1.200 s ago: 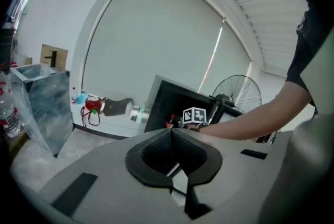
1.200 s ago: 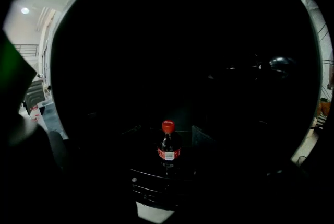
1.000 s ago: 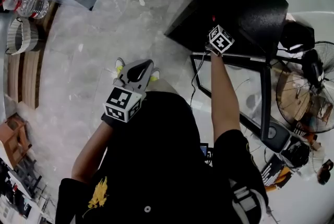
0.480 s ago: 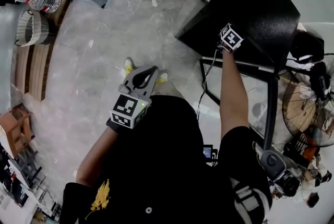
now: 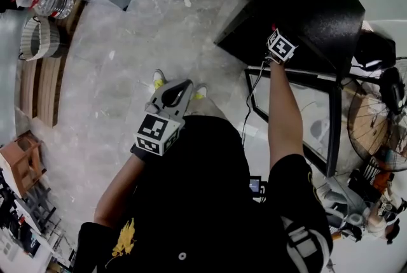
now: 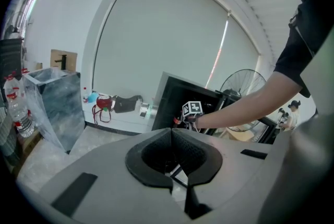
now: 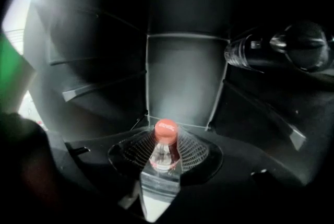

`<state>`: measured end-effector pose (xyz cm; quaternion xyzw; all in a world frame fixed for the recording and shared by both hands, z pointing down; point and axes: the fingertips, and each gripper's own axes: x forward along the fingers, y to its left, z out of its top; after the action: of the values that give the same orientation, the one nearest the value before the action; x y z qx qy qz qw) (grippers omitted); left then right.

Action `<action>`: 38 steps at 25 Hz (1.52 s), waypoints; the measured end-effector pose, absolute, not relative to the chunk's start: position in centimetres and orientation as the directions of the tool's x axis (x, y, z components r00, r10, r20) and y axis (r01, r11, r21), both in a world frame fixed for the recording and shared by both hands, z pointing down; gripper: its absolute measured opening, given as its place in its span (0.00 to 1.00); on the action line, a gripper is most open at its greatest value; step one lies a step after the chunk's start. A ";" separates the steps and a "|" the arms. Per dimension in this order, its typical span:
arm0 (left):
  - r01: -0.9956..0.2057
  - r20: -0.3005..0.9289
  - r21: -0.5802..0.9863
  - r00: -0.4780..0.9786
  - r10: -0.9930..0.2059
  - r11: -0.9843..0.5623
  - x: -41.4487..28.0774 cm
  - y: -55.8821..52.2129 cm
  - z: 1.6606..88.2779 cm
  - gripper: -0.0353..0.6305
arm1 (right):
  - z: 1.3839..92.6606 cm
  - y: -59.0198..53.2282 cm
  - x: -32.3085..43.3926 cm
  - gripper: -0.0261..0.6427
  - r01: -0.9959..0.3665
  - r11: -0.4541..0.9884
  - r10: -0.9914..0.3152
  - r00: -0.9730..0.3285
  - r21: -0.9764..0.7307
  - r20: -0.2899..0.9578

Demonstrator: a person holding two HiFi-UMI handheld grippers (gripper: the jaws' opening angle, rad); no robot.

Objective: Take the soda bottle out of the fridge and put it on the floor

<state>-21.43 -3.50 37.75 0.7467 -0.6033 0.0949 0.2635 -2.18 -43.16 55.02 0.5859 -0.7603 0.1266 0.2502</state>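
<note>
In the right gripper view a clear soda bottle with a red cap (image 7: 166, 130) stands upright inside the dark fridge (image 5: 305, 4). My right gripper (image 7: 166, 159) is closing around its neck, and both ribbed pads lie against it just under the cap. From the head view only that gripper's marker cube (image 5: 280, 46) shows at the fridge opening; its jaws are hidden inside. My left gripper (image 5: 180, 88) is held in front of the person's chest over the floor, shut and empty.
The fridge's glass door (image 5: 305, 112) hangs open to the right of my right arm. Another dark bottle (image 7: 276, 50) lies high on the right inside the fridge. A standing fan (image 5: 381, 132) is at the right, and a basket (image 5: 38, 42) and shelves at the left.
The right arm has reached slightly farther toward the fridge opening. The left gripper keeps the same pose in front of the chest. The head view has shifted a little.
</note>
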 end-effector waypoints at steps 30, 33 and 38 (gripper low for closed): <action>-0.795 0.360 0.248 0.606 -0.710 -0.553 -25.5 -9.1 34.4 0.08 | 39.1 -17.1 -2.6 0.22 -0.947 0.310 -0.837 -0.233 0.079 0.496; -0.752 0.342 0.257 0.658 -0.671 -0.606 -25.7 -9.7 34.5 0.08 | 38.0 -15.1 -3.0 0.22 -0.962 0.258 -0.850 -0.185 0.084 0.493; -0.687 0.327 0.277 0.725 -0.606 -0.672 -25.2 -9.6 35.2 0.08 | 36.4 -12.5 -3.0 0.22 -0.978 0.182 -0.869 -0.114 0.097 0.482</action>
<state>-25.17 -9.65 35.18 0.9084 -0.3559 0.1040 0.1934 -2.99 -12.53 36.39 0.6275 -0.7360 0.1233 0.2221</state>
